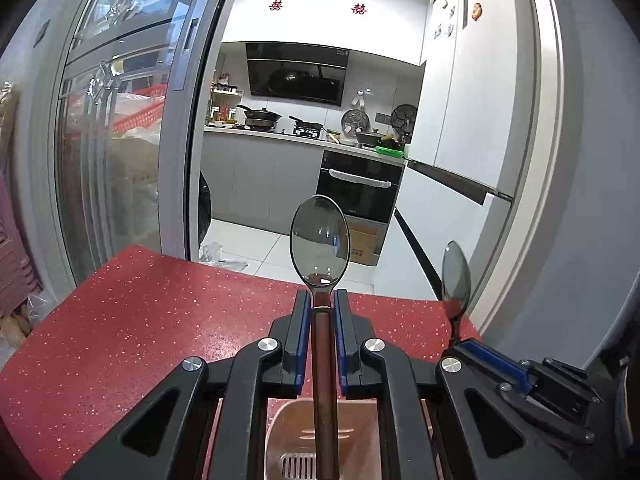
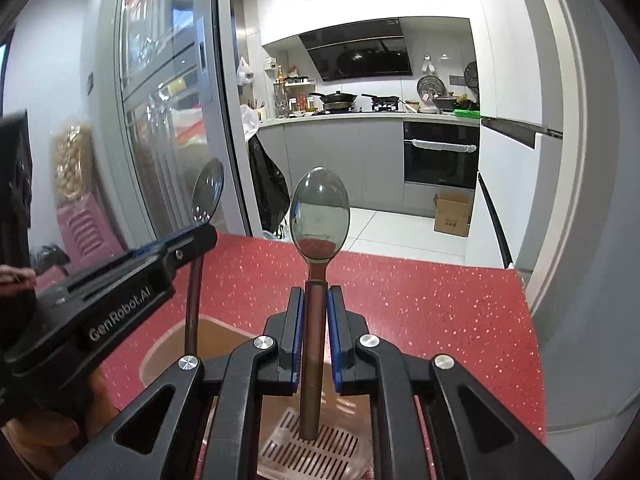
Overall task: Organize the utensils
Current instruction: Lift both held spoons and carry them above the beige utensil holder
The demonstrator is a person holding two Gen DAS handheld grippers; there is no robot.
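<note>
My left gripper (image 1: 322,300) is shut on a steel spoon (image 1: 319,236) with a brown handle, held upright with the bowl up, over a tan utensil holder (image 1: 320,436) with a slotted bottom. My right gripper (image 2: 316,296) is shut on a second, like spoon (image 2: 319,212), also upright, its handle end just above the holder's slotted floor (image 2: 312,452). The right gripper (image 1: 472,350) and its spoon (image 1: 455,272) show at the right of the left wrist view. The left gripper (image 2: 192,244) and its spoon (image 2: 207,190) show at the left of the right wrist view.
The holder stands on a red speckled table (image 1: 140,312), whose far edge (image 2: 420,260) faces a kitchen doorway. A glass sliding door (image 1: 120,140) is at the left and a grey wall (image 1: 580,200) close at the right.
</note>
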